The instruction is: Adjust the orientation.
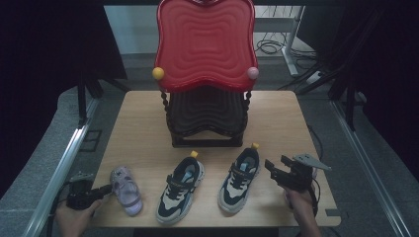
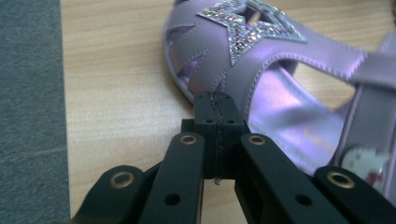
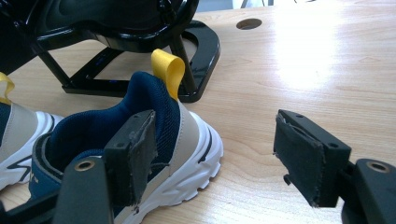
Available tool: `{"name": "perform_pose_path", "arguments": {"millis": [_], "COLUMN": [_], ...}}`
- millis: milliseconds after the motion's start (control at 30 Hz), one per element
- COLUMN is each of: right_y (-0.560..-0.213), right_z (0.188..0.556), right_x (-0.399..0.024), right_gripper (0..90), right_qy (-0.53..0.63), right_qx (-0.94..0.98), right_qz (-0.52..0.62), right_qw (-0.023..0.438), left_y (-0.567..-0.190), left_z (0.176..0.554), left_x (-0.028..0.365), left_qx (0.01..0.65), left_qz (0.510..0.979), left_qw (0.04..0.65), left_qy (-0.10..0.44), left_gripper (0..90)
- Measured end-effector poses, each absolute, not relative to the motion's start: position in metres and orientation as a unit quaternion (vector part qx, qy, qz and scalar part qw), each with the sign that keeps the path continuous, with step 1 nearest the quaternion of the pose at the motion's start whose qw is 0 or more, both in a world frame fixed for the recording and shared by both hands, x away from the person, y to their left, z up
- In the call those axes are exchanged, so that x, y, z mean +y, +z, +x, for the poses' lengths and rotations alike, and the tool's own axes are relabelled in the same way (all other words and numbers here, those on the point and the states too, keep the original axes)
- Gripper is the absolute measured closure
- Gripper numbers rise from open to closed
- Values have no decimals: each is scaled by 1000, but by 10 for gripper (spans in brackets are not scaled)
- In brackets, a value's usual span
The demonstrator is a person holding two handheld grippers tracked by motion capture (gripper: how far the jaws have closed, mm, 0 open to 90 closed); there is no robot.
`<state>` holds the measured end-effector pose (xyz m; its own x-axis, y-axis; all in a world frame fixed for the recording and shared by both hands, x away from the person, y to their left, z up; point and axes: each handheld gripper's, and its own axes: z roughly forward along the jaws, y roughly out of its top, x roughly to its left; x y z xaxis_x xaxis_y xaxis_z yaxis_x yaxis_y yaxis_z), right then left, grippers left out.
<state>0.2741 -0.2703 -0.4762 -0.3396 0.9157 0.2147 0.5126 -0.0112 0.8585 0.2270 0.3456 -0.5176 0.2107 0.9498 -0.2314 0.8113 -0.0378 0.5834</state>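
Note:
A small purple sandal (image 1: 126, 190) with a glittery star lies at the front left of the wooden table (image 1: 143, 128). My left gripper (image 1: 106, 189) comes at it from the left. In the left gripper view the sandal (image 2: 261, 60) is close up, and my left gripper (image 2: 216, 100) is shut, its tips at the sandal's near edge with nothing between them. Two navy, beige and white sneakers (image 1: 180, 190) (image 1: 240, 178) stand side by side at the front centre. My right gripper (image 1: 277, 164) is open just right of the right-hand sneaker. In the right gripper view, that gripper (image 3: 215, 135) stands wide beside the sneaker's heel (image 3: 93, 135).
A two-tier rack stands at the table's middle back, with a red wavy top tray (image 1: 205, 44) and a black lower tier (image 1: 207, 116). Its black base (image 3: 201, 46) is close behind the sneaker's yellow heel loop (image 3: 169, 70). A round hole (image 3: 249, 23) is in the tabletop.

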Motion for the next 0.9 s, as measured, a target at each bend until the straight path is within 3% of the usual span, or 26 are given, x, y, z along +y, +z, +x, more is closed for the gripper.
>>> {"name": "perform_pose_path", "arguments": {"millis": [533, 900], "right_y": [-476, -477], "right_z": [274, 274], "right_x": [-272, -274], "right_gripper": [305, 305], "right_qy": [473, 470], "right_qx": [668, 667], "right_qz": [535, 539], "right_qw": [210, 210], "left_y": [-513, -512], "left_z": [241, 272], "left_x": [364, 353], "left_qx": [630, 618], "left_qz": [700, 717], "left_qw": [321, 312], "left_qy": [97, 86], "left_gripper": [896, 896]}}
